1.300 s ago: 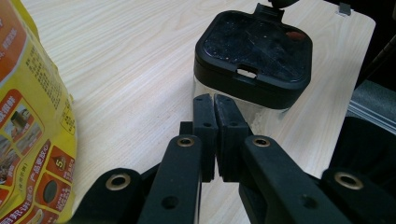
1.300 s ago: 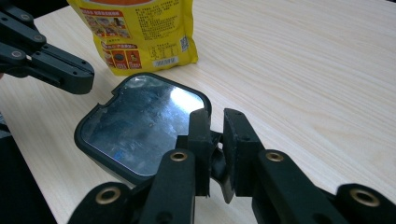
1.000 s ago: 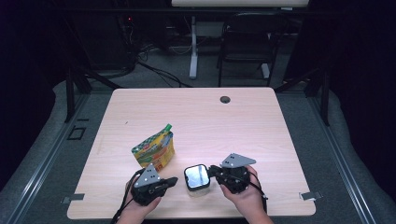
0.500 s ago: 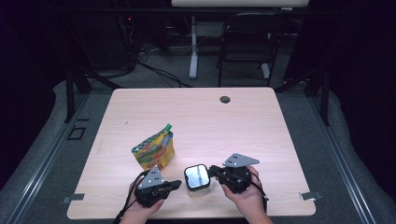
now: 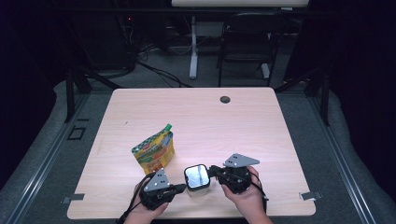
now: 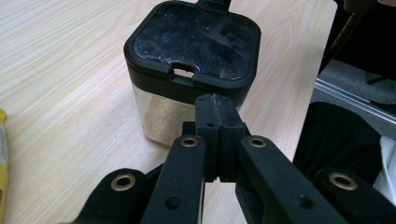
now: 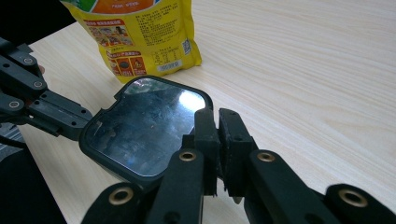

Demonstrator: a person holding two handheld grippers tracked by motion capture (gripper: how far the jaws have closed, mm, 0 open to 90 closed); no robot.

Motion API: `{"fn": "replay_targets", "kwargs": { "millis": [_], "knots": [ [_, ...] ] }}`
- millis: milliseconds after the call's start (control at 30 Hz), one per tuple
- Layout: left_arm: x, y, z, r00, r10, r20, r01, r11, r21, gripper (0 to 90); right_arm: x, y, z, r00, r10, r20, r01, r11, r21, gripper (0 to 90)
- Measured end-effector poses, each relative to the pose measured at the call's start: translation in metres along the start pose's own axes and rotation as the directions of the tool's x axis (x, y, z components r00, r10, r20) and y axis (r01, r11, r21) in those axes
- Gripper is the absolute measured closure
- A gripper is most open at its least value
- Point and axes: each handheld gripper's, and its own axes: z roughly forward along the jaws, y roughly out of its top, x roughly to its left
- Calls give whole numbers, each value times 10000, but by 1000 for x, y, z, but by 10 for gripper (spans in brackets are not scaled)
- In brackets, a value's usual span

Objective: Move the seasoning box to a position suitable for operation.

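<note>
The left gripper (image 6: 218, 112) has its jaws pressed fully together with nothing between them, the tips right at the lid's front edge of the container (image 6: 187, 70); whether they touch it is hard to tell. The right gripper (image 7: 219, 128) is all but clenched, a thin gap left between the pads, its tips at the rim of the container (image 7: 144, 130); whether anything is pinched there cannot be made out.

From above, the container (image 5: 197, 177) stands near the table's (image 5: 210, 116) front edge between the left gripper (image 5: 180, 187) and the right gripper (image 5: 212, 171), glare hiding its lid. The left gripper view shows clear walls and pale contents low inside. A yellow pouch (image 5: 154, 153) stands just behind and left.
</note>
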Motion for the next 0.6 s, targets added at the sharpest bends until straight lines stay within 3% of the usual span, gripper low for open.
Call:
{"fn": "replay_targets", "kwargs": {
  "millis": [600],
  "knots": [
    [0, 2, -1, 10000, -62, -3, 62, 10000, -69, 900, 0, -1, 0, 10000, 63, -26, -64, 10000, -73, 867]
  ]
}}
